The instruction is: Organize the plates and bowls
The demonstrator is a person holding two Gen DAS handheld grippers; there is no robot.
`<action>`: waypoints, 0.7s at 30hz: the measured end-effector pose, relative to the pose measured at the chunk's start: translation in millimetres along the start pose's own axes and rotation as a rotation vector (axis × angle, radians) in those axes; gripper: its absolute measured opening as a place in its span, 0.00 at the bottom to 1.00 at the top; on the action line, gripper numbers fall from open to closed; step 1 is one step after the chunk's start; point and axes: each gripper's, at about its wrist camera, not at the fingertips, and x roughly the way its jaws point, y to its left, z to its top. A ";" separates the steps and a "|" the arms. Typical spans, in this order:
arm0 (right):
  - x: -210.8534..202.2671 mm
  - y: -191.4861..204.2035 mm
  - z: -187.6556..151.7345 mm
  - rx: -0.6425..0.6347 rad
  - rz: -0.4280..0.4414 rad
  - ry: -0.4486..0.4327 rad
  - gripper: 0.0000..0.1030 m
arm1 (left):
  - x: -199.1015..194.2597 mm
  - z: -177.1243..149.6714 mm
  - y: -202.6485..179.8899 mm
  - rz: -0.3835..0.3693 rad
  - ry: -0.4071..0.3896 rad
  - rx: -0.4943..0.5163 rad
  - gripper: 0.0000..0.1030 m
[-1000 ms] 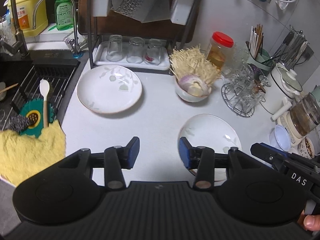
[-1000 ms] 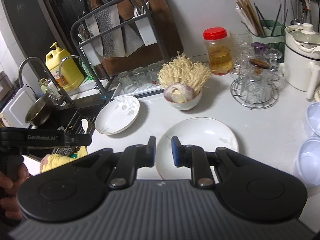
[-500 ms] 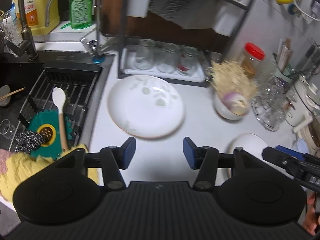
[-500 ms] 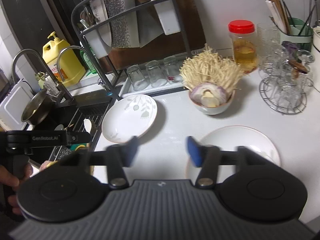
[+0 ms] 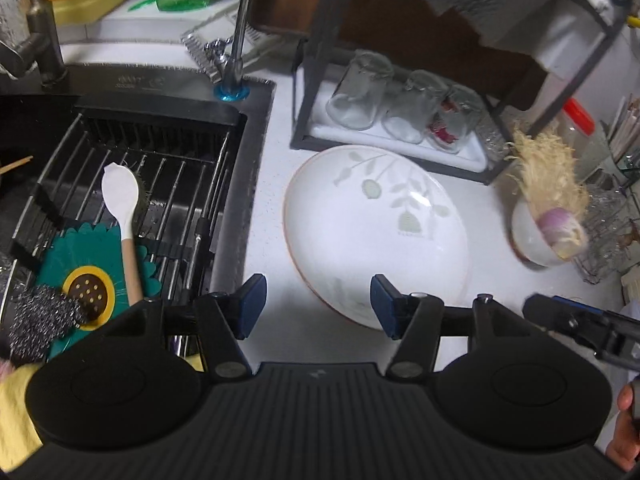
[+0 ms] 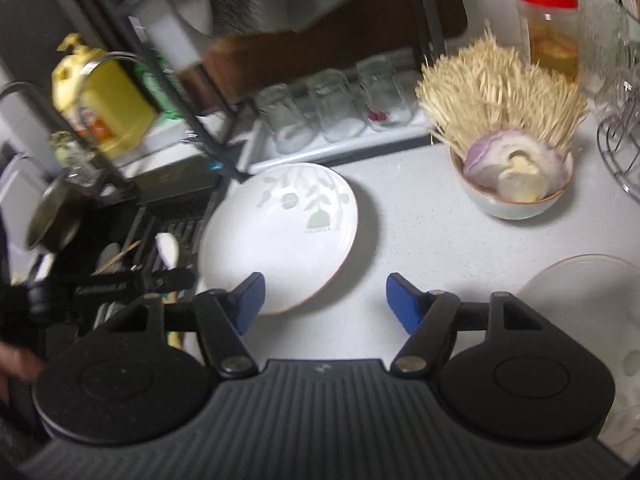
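A white plate with a leaf pattern [image 5: 376,228] lies on the white counter next to the sink; it also shows in the right wrist view [image 6: 280,236]. My left gripper [image 5: 318,304] is open and empty, just above the plate's near rim. My right gripper [image 6: 324,302] is open and empty, near the plate's right rim. A second white plate [image 6: 584,284] lies at the right edge. A bowl [image 6: 516,200] holds enoki mushrooms and half an onion.
A black sink rack [image 5: 152,176] with a white spoon [image 5: 120,208] and steel wool lies left. A dish rack with upturned glasses [image 5: 400,108] stands behind the plate. A red-lidded jar [image 6: 552,28] and a wire glass holder [image 6: 620,140] stand at the right.
Both grippers have moved left and closer to the leaf-pattern plate. The right gripper has opened from nearly shut to wide. The second plate has slid out to the right edge.
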 end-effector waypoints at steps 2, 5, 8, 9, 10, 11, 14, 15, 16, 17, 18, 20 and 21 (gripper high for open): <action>19.7 3.3 4.9 0.011 -0.025 0.001 0.61 | 13.7 4.6 5.7 -0.002 0.015 0.008 0.61; 45.0 4.8 10.2 0.032 -0.048 0.024 0.56 | 27.1 12.0 12.7 -0.013 0.015 0.016 0.60; 64.7 4.4 12.3 0.027 -0.075 0.044 0.51 | 36.9 19.1 17.8 -0.020 0.005 0.026 0.56; 70.6 3.8 13.2 0.029 -0.080 0.053 0.49 | 40.8 22.1 19.2 -0.022 0.008 0.029 0.54; 75.4 2.8 13.7 0.032 -0.082 0.058 0.46 | 44.0 24.5 20.3 -0.028 0.009 0.031 0.54; 79.5 2.1 14.4 0.035 -0.086 0.059 0.44 | 47.2 26.6 21.2 -0.032 0.010 0.033 0.52; 89.4 -0.2 16.2 0.042 -0.101 0.057 0.38 | 59.0 32.9 22.3 -0.045 0.027 0.046 0.42; 92.2 -1.1 16.7 0.048 -0.104 0.059 0.36 | 62.6 34.5 22.6 -0.054 0.034 0.047 0.40; 95.5 -0.8 17.0 0.055 -0.106 0.061 0.32 | 65.8 36.0 22.5 -0.061 0.040 0.052 0.40; 97.6 -0.6 17.0 0.056 -0.108 0.059 0.25 | 68.7 37.3 21.7 -0.065 0.044 0.064 0.38; 100.2 0.6 17.0 0.049 -0.118 0.058 0.25 | 71.0 38.6 20.5 -0.065 0.049 0.078 0.35; 104.4 2.9 17.0 0.031 -0.134 0.055 0.24 | 73.7 40.7 18.4 -0.063 0.046 0.101 0.32; 105.6 2.3 17.2 0.030 -0.135 0.052 0.24 | 75.0 41.6 17.8 -0.064 0.043 0.108 0.29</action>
